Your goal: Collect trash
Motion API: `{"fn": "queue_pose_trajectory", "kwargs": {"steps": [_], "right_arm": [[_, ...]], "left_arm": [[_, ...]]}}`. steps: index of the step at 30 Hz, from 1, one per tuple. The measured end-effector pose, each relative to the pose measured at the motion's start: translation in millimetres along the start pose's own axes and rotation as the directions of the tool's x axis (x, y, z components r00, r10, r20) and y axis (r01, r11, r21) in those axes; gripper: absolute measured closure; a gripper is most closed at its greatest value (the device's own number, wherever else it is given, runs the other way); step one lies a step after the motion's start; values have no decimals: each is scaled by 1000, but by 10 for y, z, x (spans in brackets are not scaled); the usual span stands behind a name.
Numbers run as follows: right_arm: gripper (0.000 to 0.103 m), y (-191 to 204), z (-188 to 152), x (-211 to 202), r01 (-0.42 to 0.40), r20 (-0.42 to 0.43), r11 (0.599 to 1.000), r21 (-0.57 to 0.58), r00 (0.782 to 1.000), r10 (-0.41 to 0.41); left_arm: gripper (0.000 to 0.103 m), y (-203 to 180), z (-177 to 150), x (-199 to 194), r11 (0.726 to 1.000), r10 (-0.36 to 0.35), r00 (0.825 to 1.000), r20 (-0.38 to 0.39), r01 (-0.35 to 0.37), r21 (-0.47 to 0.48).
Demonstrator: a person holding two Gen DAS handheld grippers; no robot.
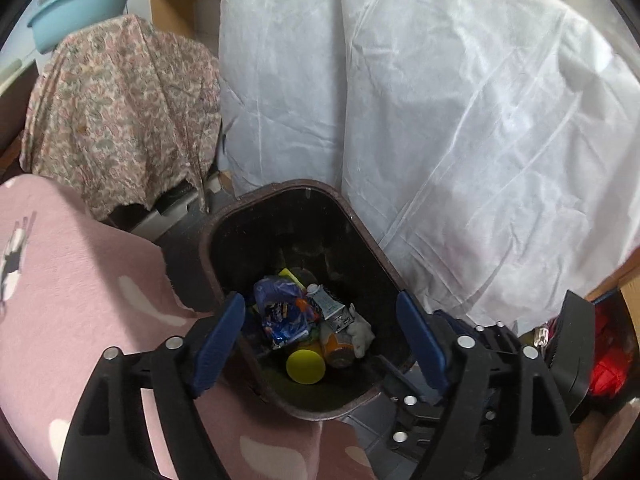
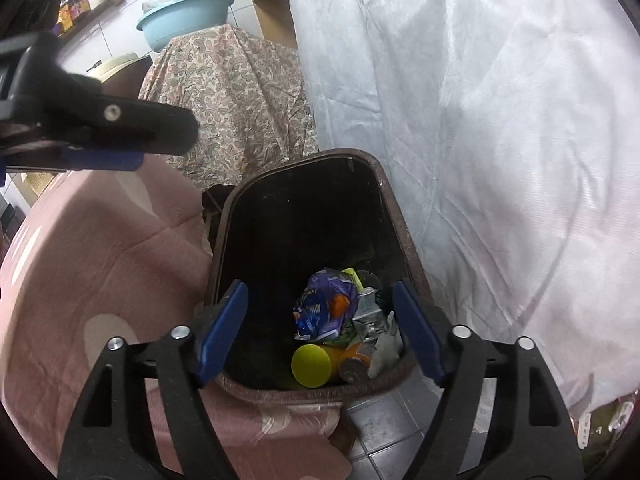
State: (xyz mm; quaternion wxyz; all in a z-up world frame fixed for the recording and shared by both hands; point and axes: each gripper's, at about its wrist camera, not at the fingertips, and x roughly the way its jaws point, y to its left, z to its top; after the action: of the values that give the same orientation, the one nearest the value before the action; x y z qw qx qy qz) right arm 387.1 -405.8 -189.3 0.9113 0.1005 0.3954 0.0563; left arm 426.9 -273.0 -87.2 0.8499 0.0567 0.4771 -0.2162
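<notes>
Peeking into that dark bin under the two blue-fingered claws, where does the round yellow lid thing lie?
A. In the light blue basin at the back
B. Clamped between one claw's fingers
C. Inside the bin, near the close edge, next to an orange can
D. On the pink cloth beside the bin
C: the yellow lid lies inside the bin near its close rim, beside the orange can; both the left gripper and the right gripper hang open and empty above it.

Blue basin (image 2: pixel 186 18) atop paisley cloth (image 2: pixel 236 96), beside white sheet (image 2: pixel 480 120).
</notes>
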Motion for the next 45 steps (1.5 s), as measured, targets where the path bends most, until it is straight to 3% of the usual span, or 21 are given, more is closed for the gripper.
{"fn": "queue_pose_trajectory", "kwargs": {"steps": [7, 13, 17, 21, 25, 28, 35, 38, 40, 44, 45], "right_arm": [[16, 183, -93, -602, 55, 87, 998, -35, 995, -52], [6, 530, -248, -1317, 120, 214, 988, -100, 972, -96], [6, 885, -389, -1802, 139, 296, 980, -143, 951, -91], [6, 1240, -577, -2199, 110, 358, 976, -186, 933, -37], [6, 1604, -840, -2550, 46, 407, 974, -220, 912, 48], [6, 1872, -1038, -2723, 16, 430, 967, -255, 898, 99], [6, 2388, -1574, -3065, 28, 474, 930, -367, 866, 161], [6, 2462, -1737, -3155, 23, 495, 929, -370, 851, 177], [6, 2478, -1840, -3224, 11, 509, 928, -371, 839, 193], [6, 2459, -1993, -3338, 3, 533, 922, -388, 817, 222], [6, 2461, -2027, -3369, 2, 533, 920, -392, 815, 226]], "left_arm": [[18, 66, -330, -655, 999, -16, 992, 129, 11, 42], [5, 212, -844, -1421, 998, 2, 955, 297, -23, 66], [5, 326, -1329, -1978, 996, 55, 909, 414, -78, 39], [5, 417, -1751, -2371, 992, 111, 862, 494, -128, 0], [5, 536, -2313, -2730, 978, 203, 792, 575, -188, -86], [5, 642, -2642, -2890, 965, 262, 769, 583, -207, -161], [5, 729, -3315, -3200, 910, 413, 704, 578, -288, -300], [5, 666, -3490, -3287, 886, 462, 658, 595, -319, -335], [5, 644, -3598, -3323, 876, 481, 649, 590, -331, -350], [5, 613, -3815, -3403, 850, 527, 604, 598, -354, -391], [5, 610, -3849, -3404, 845, 534, 601, 595, -362, -394]]}}
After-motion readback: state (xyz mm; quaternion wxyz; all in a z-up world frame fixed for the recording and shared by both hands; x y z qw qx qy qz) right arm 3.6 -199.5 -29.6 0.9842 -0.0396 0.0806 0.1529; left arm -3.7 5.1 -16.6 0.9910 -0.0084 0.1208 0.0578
